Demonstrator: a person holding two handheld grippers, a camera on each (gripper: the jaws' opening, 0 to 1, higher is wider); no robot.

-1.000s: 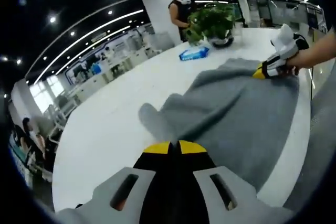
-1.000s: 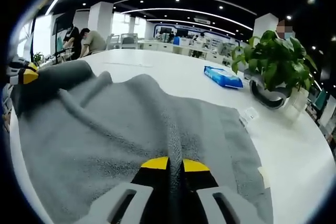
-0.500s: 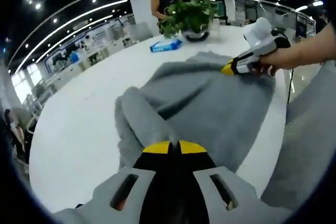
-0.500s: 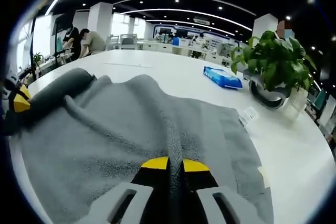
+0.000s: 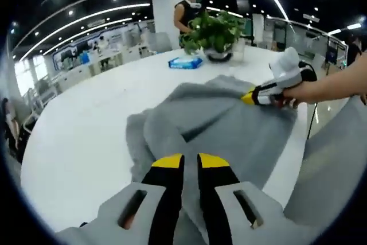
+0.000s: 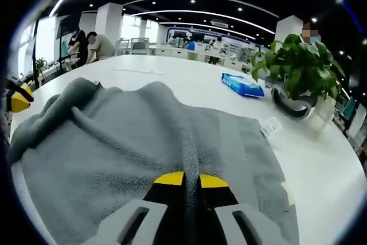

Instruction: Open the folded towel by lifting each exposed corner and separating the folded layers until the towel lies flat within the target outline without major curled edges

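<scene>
A grey towel (image 5: 229,124) lies rumpled on the white round table (image 5: 86,130), one edge bunched into a thick roll near my left gripper (image 5: 191,162). That gripper's yellow-tipped jaws stand slightly apart over the roll, with towel showing in the gap. In the right gripper view the towel (image 6: 126,142) spreads wide, and a pinched ridge runs up from my right gripper (image 6: 191,179), which is shut on it. The left gripper (image 6: 17,98) shows at the far left, just off the towel's crumpled edge. A hand holds the right gripper (image 5: 248,97) down on the towel's far side.
A potted plant (image 5: 215,30) and a blue packet (image 5: 184,62) stand on the table beyond the towel, the plant (image 6: 295,78) to the right in the right gripper view. A person (image 5: 192,10) stands behind the plant. The table's edge runs close along the towel's near side.
My left gripper's jaws have parted and let go of the towel's corner, which has dropped into a crumpled roll. The right gripper has kept its hold.
</scene>
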